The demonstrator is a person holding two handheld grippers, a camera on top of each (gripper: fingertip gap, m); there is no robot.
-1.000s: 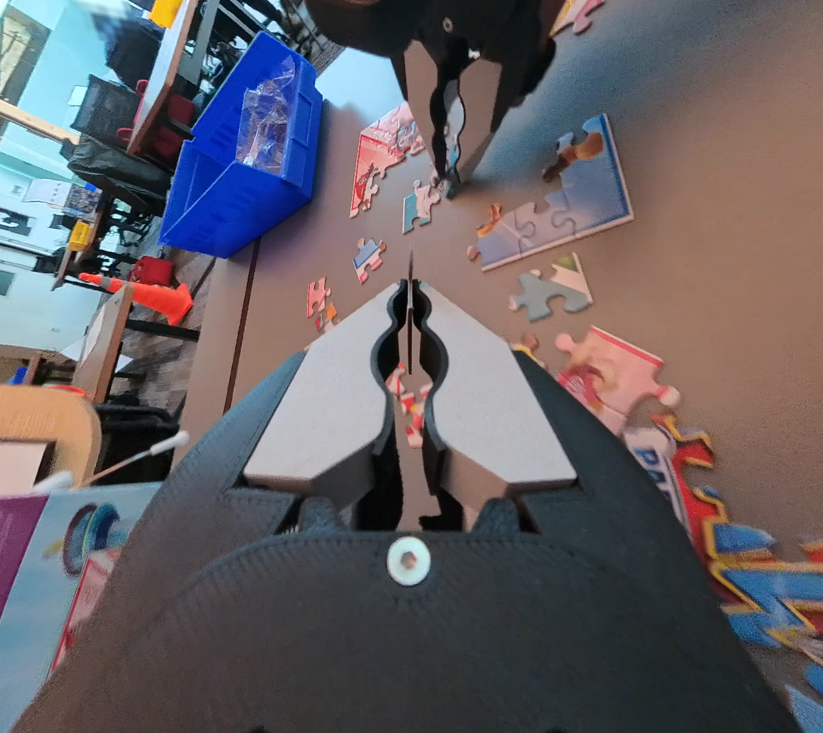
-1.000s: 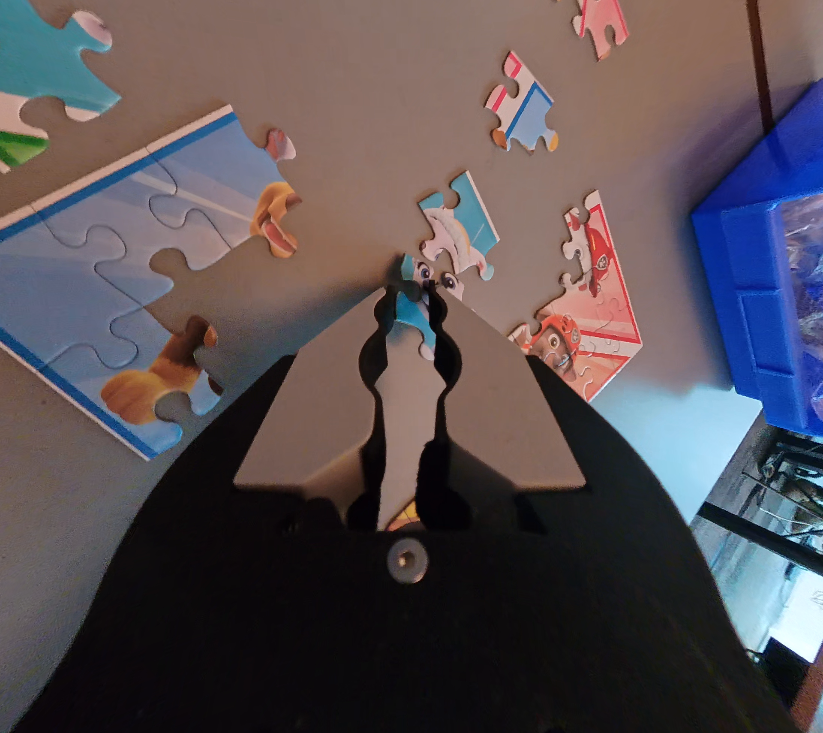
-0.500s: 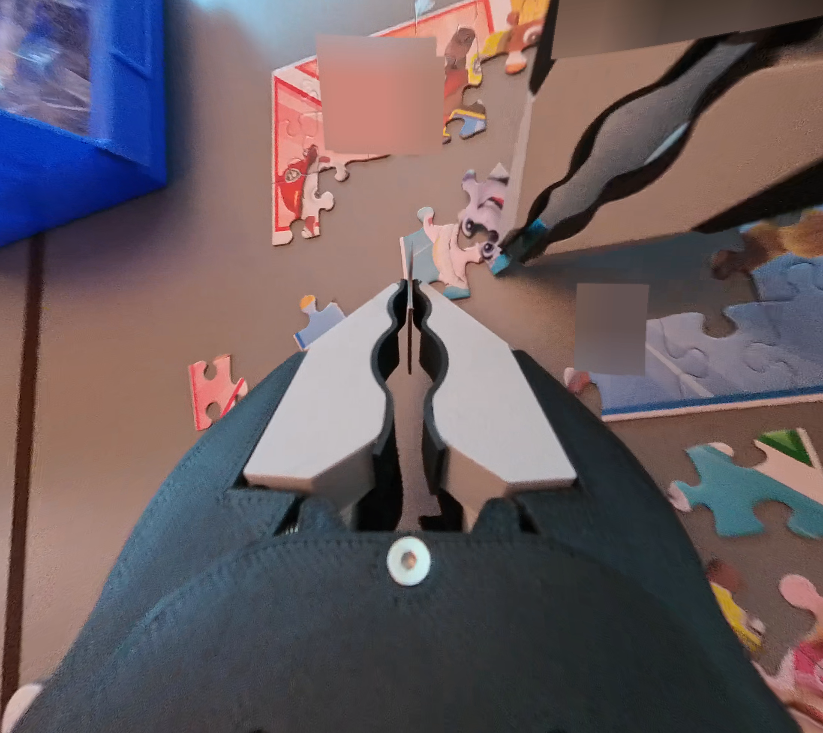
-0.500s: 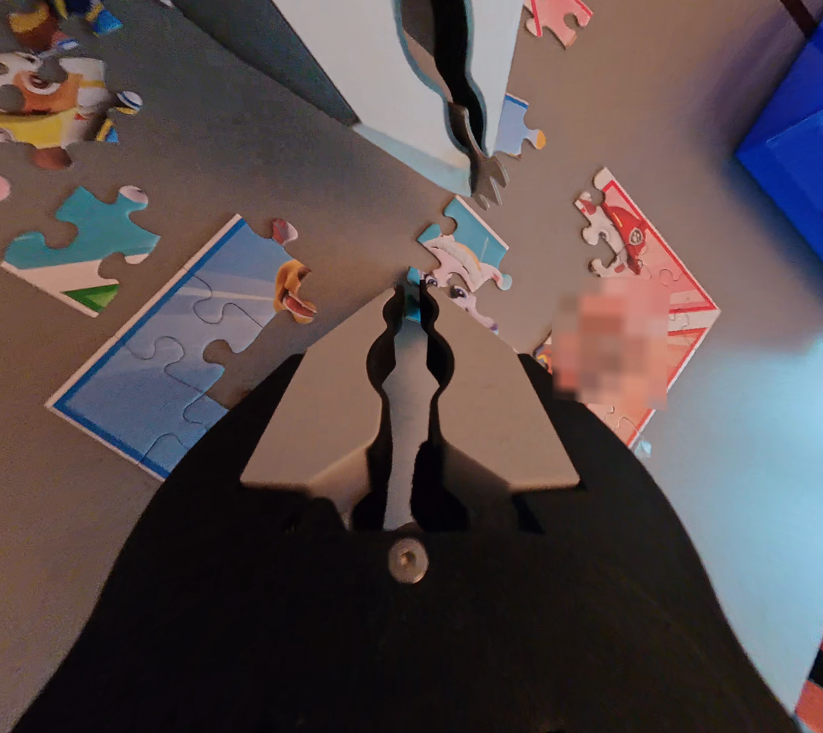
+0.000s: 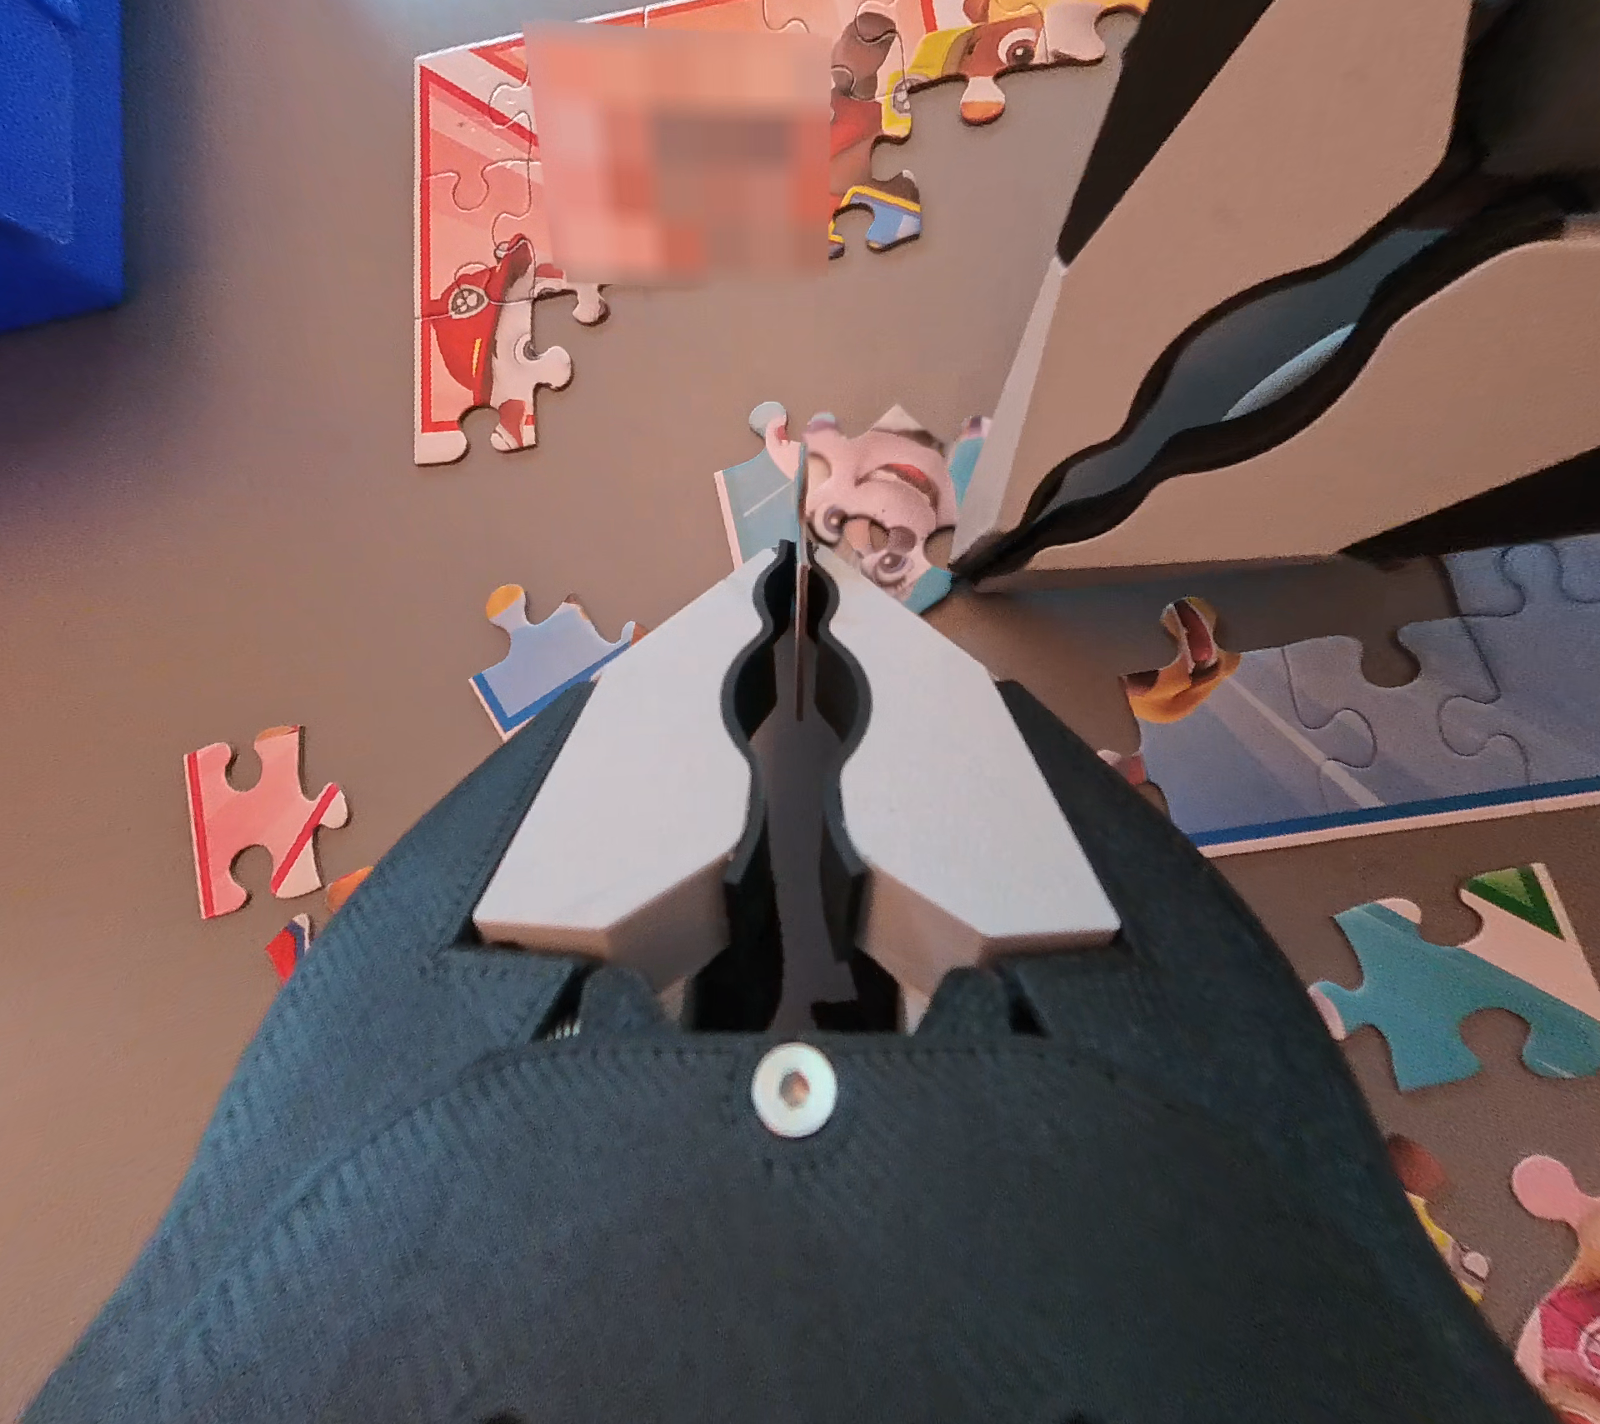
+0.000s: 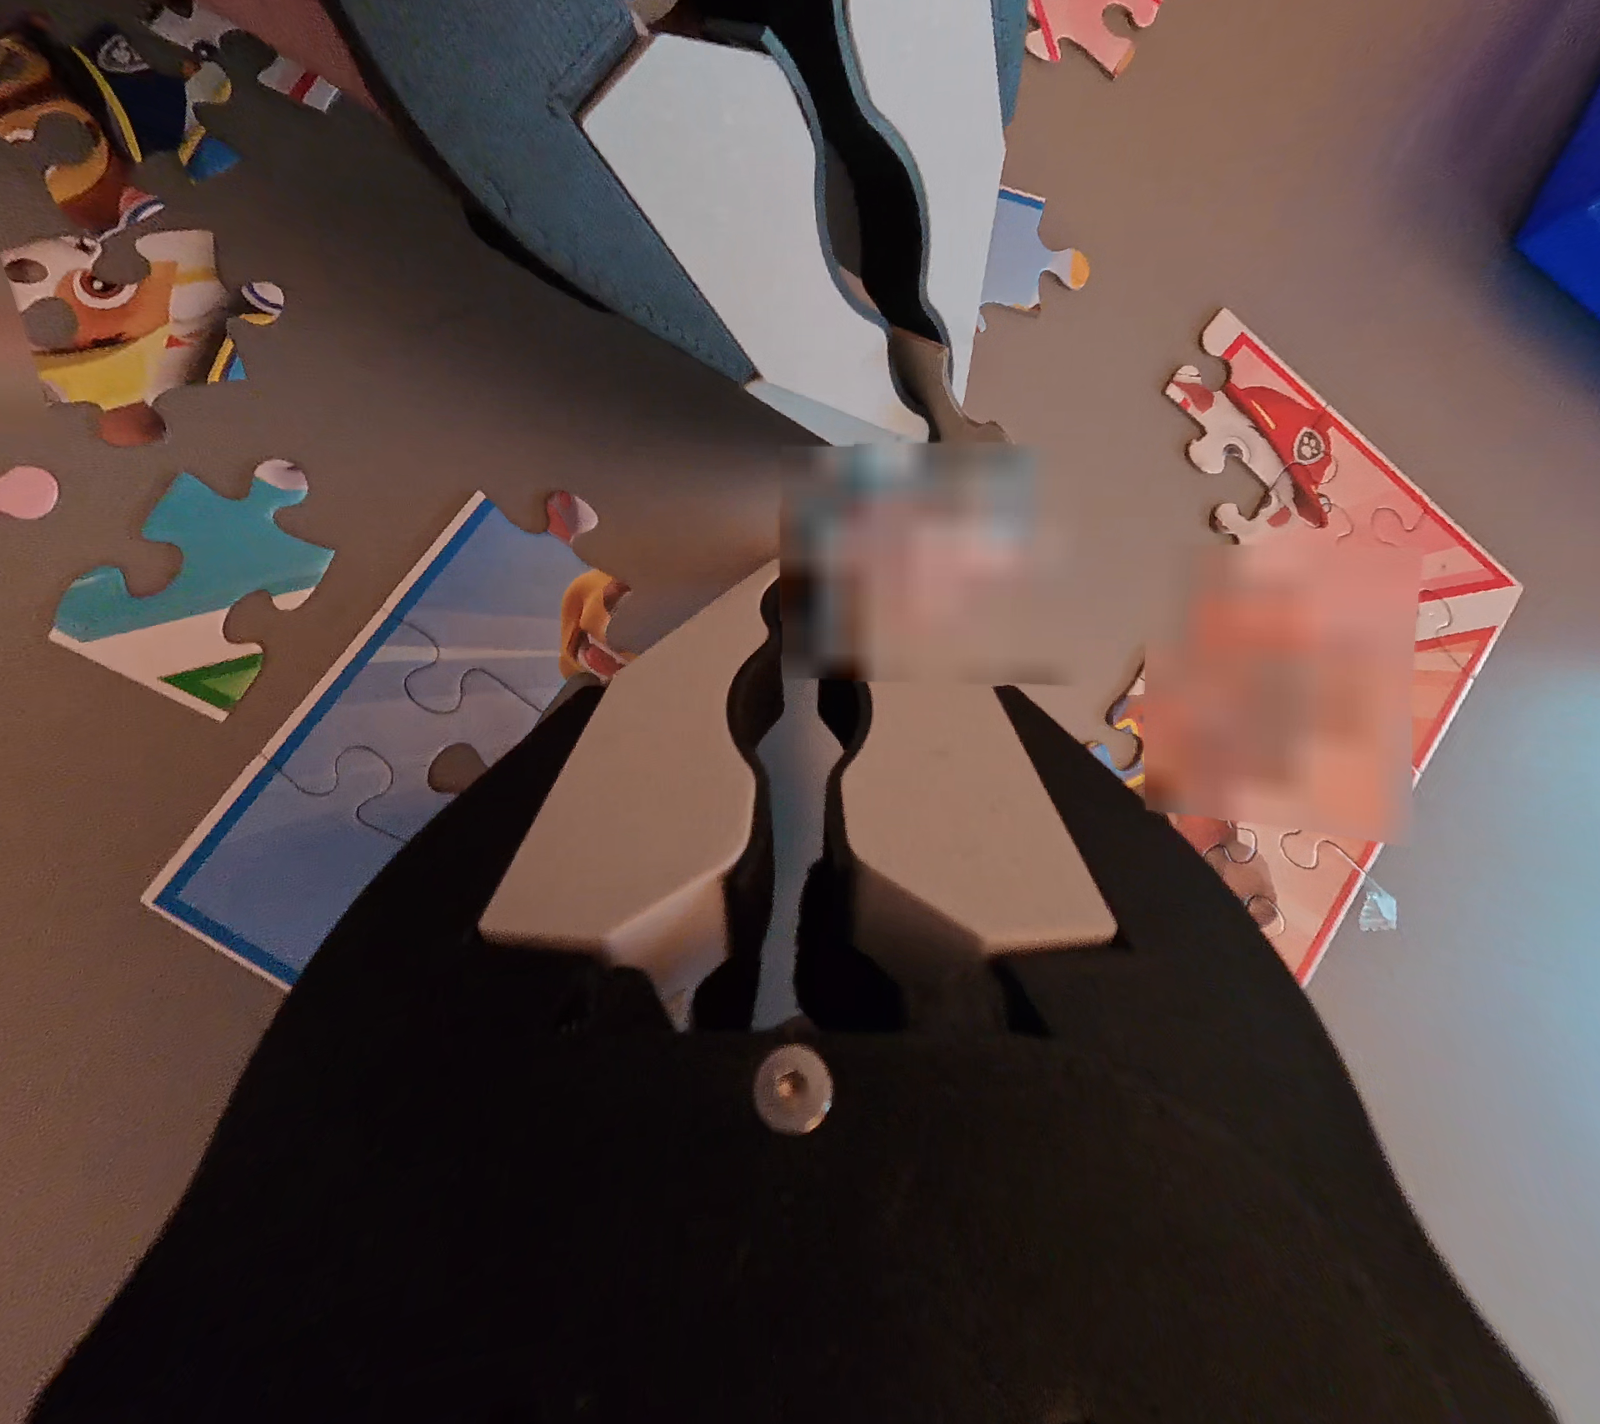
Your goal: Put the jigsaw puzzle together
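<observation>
— That piece in the left hand-held gripper point(image 5: 801, 560), can you make it out?

— Only edge-on. It's a thin puzzle piece point(image 5: 802, 517), pinched upright between the clenched fingers, so from the left wrist view it's just a sliver. From the right wrist view its grey back and a knob poke out past the tips.

— And just under it?

— A joined pair of pieces point(image 5: 853, 508) flat on the grey counter point(image 5: 260, 517): a pale pink-and-white cartoon pup on teal. The right hand-held gripper point(image 5: 965, 570) has its tips down at the corner of that pair, fingers closed to a narrow slit; whether it actually grips the cardboard I can't tell.

— The rest of the jigsaw?

— A red-bordered corner section point(image 5: 472, 274) with a fire-hat pup lies beyond, partly under a blurred patch. A blue sky section point(image 6: 364, 733) with a blue border sits on the other side, several pieces locked. Loose ones are scattered about: a pink piece point(image 5: 255, 820), a pale blue one point(image 5: 545, 655), a teal piece with a green wedge point(image 6: 190, 595).

— And that blue thing at the edge?

— A blue bin point(image 5: 56, 84), well off to the side
</observation>
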